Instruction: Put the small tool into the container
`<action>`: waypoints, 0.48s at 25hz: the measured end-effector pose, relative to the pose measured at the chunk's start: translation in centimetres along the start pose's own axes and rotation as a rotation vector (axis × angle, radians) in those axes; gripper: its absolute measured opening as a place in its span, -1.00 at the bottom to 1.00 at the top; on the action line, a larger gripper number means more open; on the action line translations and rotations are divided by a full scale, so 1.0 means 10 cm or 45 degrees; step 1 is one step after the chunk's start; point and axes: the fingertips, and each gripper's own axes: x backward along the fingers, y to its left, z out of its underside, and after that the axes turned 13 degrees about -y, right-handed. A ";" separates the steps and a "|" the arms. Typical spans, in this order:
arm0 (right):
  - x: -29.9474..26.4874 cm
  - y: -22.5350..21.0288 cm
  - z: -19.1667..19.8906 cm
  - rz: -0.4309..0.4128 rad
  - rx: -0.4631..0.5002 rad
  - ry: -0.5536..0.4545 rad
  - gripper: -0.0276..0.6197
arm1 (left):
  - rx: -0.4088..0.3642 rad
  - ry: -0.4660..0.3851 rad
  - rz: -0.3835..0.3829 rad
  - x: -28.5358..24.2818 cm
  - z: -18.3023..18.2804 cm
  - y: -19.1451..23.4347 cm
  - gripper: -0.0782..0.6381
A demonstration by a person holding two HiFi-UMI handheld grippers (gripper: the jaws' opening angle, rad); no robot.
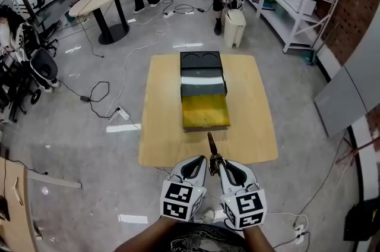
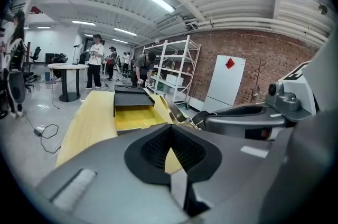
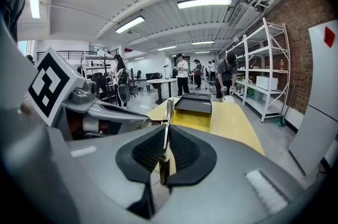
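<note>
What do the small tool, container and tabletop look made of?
Small tool: likely metal, a thin strip with a bright sheen.
Container: probably plastic, a black semi-gloss shell catching a light streak. Its yellow tray looks glossy too.
Table: wood or wood-look laminate, pale tan, matte.

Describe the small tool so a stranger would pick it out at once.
Start at the light wooden table that carries the black container with a yellow tray. Over the table's near edge, the right gripper clamps a thin metal tool pointing toward the container. It is the only slender item there; the left gripper beside it holds nothing.
</note>
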 end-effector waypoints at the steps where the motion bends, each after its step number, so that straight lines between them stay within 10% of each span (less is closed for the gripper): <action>1: -0.21 0.02 -0.04 0.006 0.009 0.000 -0.84 | 0.000 0.000 0.010 -0.09 -0.04 0.18 -0.75; 12: -2.08 0.40 -0.44 0.075 0.171 0.060 -0.84 | 0.006 0.013 0.104 -0.56 -0.58 2.00 -0.75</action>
